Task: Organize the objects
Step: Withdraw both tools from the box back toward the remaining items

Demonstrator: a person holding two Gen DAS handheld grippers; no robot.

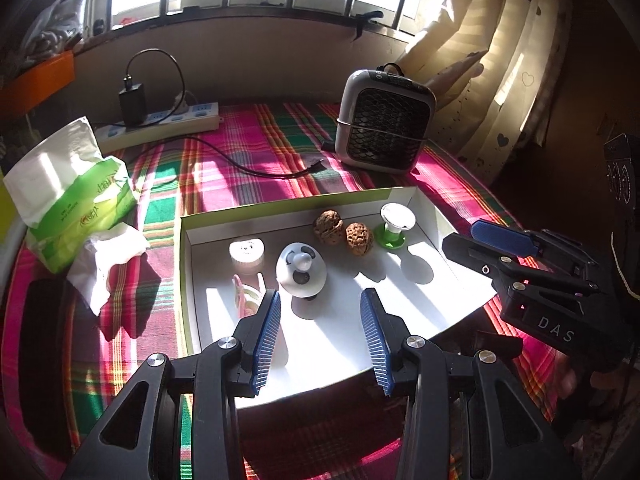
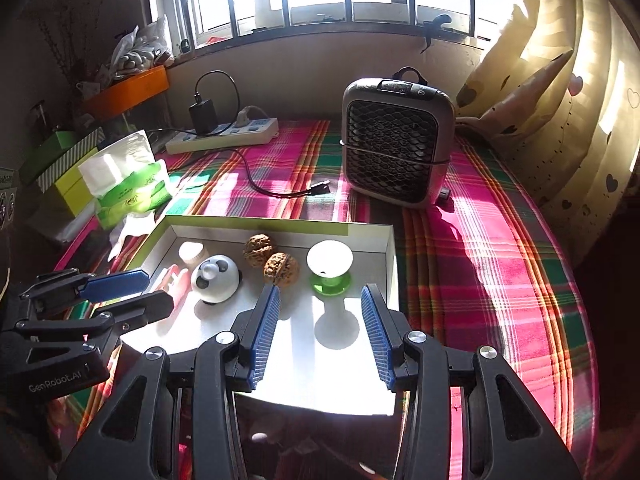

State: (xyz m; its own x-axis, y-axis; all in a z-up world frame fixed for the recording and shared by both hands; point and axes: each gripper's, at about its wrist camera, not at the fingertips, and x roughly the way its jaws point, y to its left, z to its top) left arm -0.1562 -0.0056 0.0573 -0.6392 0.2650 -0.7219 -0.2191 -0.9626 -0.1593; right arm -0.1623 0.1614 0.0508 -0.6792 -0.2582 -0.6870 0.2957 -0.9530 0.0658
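Note:
A shallow white box tray (image 1: 400,304) (image 2: 384,248) lies on the plaid cloth. In it are two walnuts (image 1: 328,226) (image 1: 359,239) (image 2: 259,249) (image 2: 281,267), a white and green suction piece (image 1: 396,226) (image 2: 329,266), a panda-shaped toy (image 1: 301,269) (image 2: 215,278), a small round white jar (image 1: 247,254) (image 2: 192,254) and a pink clip (image 1: 248,294) (image 2: 176,280). My left gripper (image 1: 322,336) is open and empty over the tray's near edge, just in front of the panda toy. My right gripper (image 2: 320,332) is open and empty, in front of the suction piece.
A grey mesh-front fan heater (image 1: 384,124) (image 2: 394,144) stands behind the tray. A power strip with a charger (image 1: 160,120) (image 2: 224,136) and a loose black cable (image 1: 256,164) lie at the back. A green tissue pack (image 1: 76,188) (image 2: 128,184) is left of the tray.

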